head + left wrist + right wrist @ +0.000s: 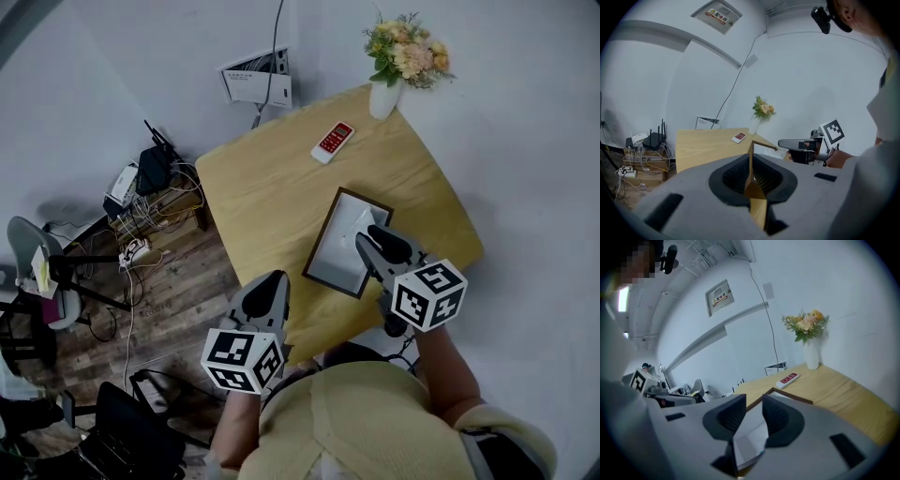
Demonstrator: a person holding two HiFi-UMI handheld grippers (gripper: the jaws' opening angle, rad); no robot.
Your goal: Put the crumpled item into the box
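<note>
Two grippers in the head view: left gripper (270, 286) at the table (262, 187) edge, right gripper (367, 240) above the box (333, 258), where the white crumpled item (361, 223) lies. Left gripper view: jaws pressed together, empty. Right gripper view: jaws spread, empty.

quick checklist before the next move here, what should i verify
1. Box flat on the table, top open: ok.
2. White crumpled item lying inside the box: ok, judging by the head view.
3. Right tongs apart, gripping nothing: ok.
4. Left tongs together, empty, held near the table corner: ok.
5. Remote and vase apart from the box: ok.
</note>
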